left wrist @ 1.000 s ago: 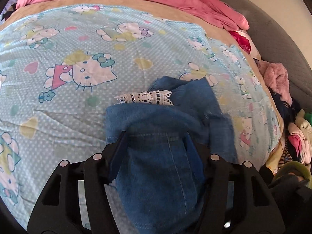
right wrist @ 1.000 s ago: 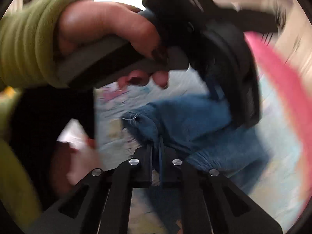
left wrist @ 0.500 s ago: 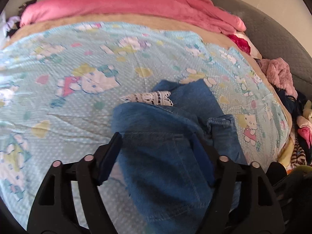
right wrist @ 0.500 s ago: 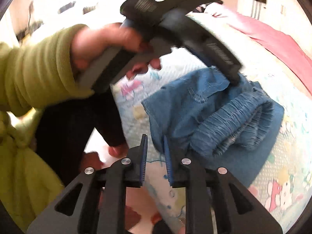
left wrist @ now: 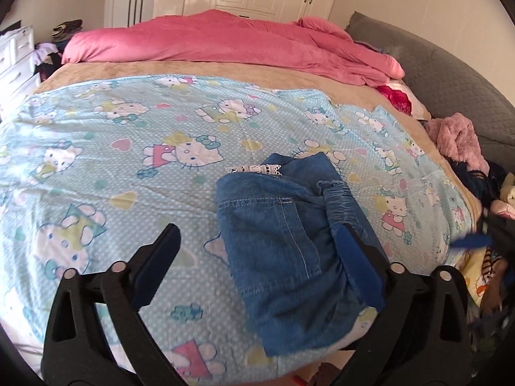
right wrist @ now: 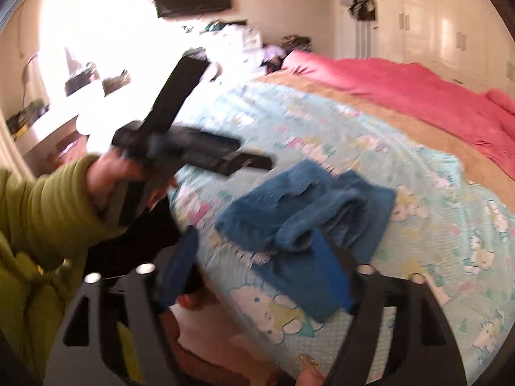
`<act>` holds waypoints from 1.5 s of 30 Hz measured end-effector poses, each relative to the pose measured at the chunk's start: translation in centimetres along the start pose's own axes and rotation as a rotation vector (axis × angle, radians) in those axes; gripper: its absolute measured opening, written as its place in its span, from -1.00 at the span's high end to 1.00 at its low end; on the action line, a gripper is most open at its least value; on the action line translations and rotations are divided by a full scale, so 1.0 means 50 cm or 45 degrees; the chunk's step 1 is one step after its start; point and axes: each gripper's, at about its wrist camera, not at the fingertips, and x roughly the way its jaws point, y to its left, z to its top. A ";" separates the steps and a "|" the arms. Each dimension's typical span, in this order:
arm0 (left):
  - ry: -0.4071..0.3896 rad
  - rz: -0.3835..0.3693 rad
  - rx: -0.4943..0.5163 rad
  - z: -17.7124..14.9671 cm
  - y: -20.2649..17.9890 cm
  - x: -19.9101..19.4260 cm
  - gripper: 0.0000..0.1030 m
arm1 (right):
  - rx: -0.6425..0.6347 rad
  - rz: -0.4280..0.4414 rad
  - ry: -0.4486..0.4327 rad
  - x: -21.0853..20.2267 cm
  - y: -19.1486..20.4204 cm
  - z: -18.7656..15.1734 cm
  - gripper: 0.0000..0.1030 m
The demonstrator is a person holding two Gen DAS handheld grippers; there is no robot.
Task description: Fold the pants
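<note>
Pants point(left wrist: 283, 257) lie folded into a compact denim bundle near the bed's front edge, on the cartoon-print sheet point(left wrist: 128, 148). We see our left gripper point(left wrist: 257, 257) and right gripper point(right wrist: 257, 270) both opening, pinching nothing. We judge the fold essentially done, bar tidying. Beyond lies the pink blanket point(left wrist: 225, 38).

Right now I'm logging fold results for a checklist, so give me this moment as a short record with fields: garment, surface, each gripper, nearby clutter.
garment: folded blue denim pants, a strip of white lace trim at the far edge
surface: cartoon-cat bedsheet, pink blanket beyond
left gripper: jaws opening, nothing clamped, pants below on the sheet
right gripper: jaws opening, nothing clamped
clutter: pile of clothes at the bed's right side
</note>
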 end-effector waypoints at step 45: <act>0.139 -0.102 -0.118 -0.014 0.000 0.169 0.50 | 0.476 -0.149 0.195 0.263 -0.223 -0.010 0.67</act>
